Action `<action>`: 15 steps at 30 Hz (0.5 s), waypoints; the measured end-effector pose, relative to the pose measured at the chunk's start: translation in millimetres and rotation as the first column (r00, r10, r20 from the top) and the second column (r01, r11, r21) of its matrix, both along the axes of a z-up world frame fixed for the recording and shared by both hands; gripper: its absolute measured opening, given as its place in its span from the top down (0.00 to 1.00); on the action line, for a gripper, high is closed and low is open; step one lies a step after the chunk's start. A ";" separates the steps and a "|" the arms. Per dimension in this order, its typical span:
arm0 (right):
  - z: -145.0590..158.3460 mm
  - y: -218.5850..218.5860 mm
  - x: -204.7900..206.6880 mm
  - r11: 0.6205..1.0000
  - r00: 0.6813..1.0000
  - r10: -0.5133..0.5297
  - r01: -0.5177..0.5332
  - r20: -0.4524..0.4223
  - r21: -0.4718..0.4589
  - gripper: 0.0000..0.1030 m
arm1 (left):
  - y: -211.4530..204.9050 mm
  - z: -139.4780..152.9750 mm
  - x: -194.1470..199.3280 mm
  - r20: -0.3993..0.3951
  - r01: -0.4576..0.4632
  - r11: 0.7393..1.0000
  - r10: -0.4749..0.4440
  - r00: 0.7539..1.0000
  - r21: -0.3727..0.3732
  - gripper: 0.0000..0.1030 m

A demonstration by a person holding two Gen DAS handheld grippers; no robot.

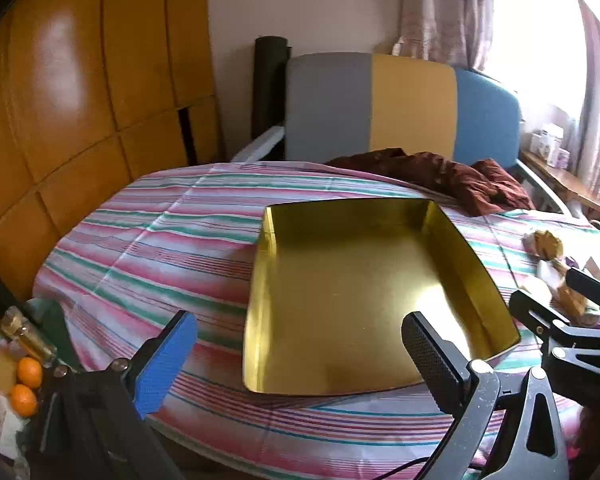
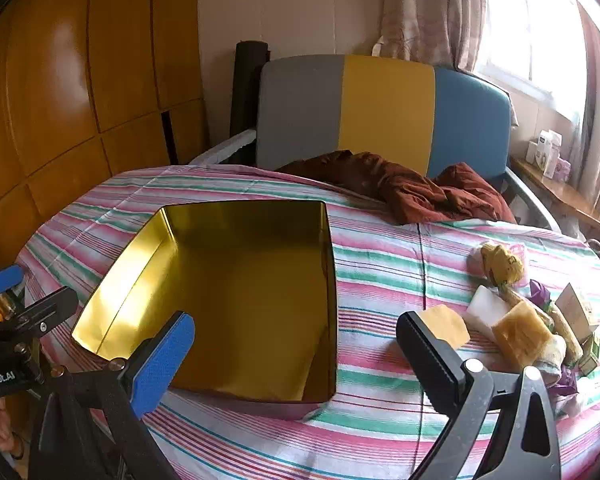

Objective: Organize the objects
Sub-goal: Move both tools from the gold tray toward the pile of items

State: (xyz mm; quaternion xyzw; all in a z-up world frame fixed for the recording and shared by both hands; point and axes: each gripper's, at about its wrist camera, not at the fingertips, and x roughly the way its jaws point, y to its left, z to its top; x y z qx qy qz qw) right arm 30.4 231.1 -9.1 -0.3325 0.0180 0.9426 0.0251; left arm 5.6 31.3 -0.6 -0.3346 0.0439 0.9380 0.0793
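Striped tablecloth (image 2: pixel 380 272) bears gold tin (image 2: pixel 236 280) (empty), soaps (image 2: pixel 516 332) beside.

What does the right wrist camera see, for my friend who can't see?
An empty gold tin sits on a striped tablecloth, with a pile of small wrapped things to its right. The open right gripper hovers in front, holding nothing.

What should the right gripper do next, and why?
Probably ease the right gripper toward the yellow block just past its black finger. Both grippers are open and hold nothing, the gold tin has nothing in it, and the loose items lie to the tin's right.
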 end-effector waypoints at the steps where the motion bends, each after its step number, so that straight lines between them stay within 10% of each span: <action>1: -0.2 1.7 0.2 1.000 1.000 -0.003 0.003 0.001 0.000 0.00 | 0.5 -0.6 0.1 0.001 0.007 1.000 -0.007 1.000 0.001 0.00; 15: -3.9 59.3 11.8 0.991 0.991 -0.130 0.130 0.022 -0.011 0.00 | 27.2 -13.9 -10.1 0.055 0.089 0.996 -0.088 0.995 -0.010 0.00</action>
